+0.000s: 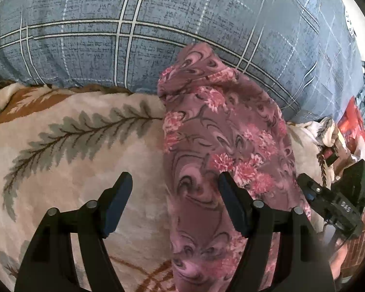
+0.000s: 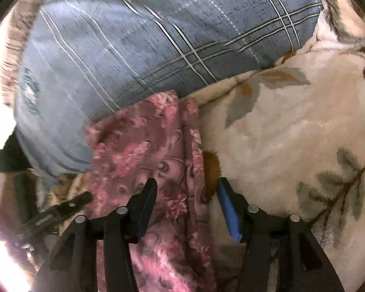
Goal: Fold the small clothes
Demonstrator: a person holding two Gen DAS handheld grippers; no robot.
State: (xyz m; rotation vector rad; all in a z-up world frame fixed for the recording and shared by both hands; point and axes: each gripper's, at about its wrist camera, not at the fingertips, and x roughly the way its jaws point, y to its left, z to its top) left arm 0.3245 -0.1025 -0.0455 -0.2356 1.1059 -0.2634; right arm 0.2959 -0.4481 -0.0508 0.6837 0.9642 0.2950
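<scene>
Both tongs are spread wide, holding nothing. The left gripper (image 1: 175, 182) hovers over the long edge of the pink floral garment (image 1: 221, 131), which lies as a narrow strip on the leaf-print blanket (image 1: 73, 146), its far end riding up against the blue plaid pillow (image 1: 158, 24). The right gripper (image 2: 186, 187) straddles the opposite edge (this view is smeared). It looks folded lengthwise already; judging by that, the crosswise folds remain.

Both wrist views close above blanket (image 1: 73, 150)
</scene>
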